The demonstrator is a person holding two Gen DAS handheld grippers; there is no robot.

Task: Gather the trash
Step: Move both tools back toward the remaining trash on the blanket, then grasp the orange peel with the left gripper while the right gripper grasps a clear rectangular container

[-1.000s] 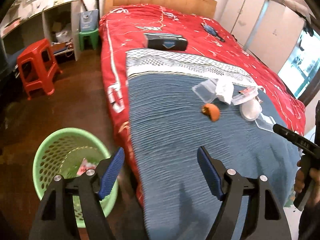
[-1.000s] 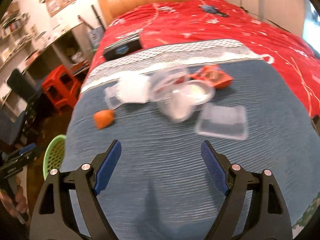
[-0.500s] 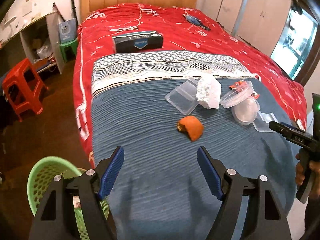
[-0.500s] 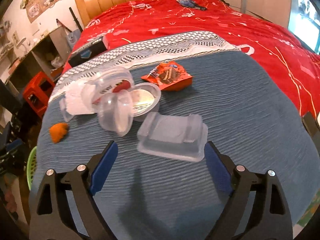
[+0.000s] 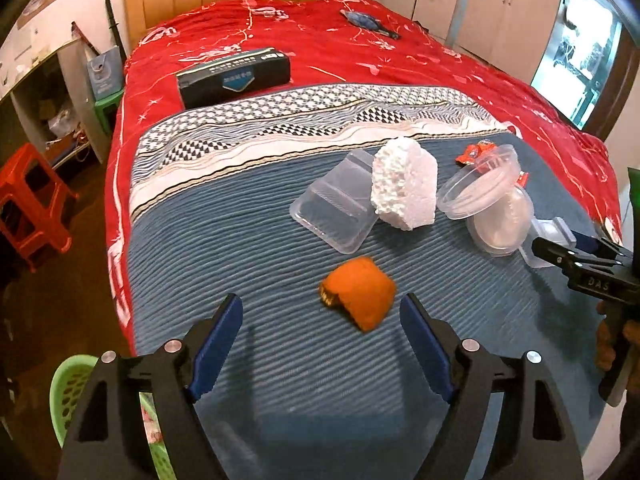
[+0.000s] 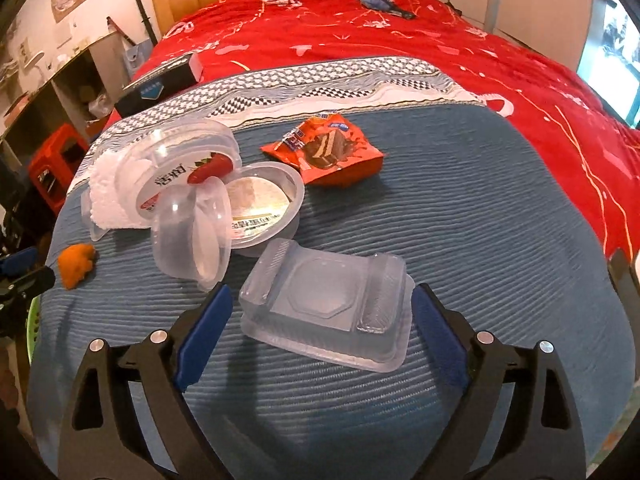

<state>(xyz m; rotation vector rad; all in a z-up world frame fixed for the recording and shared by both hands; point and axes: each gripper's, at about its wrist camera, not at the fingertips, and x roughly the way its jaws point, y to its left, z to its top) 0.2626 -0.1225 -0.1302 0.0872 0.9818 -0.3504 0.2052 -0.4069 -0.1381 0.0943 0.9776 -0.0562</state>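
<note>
Both grippers gape empty over the blue blanket, the left gripper nearing orange peel, the right gripper straddling a clear tray, most trash apparently uncollected, green basket beside the bed.

Over the last second the left claw has swung away from the green basket, which has slid to the lower left corner of its view, and closed in on the orange peel, now just ahead of its spread fingers. The right claw has advanced over the blue blanket until the clear rectangular tray sits between its blue pads, both claws gaping throughout.
</note>
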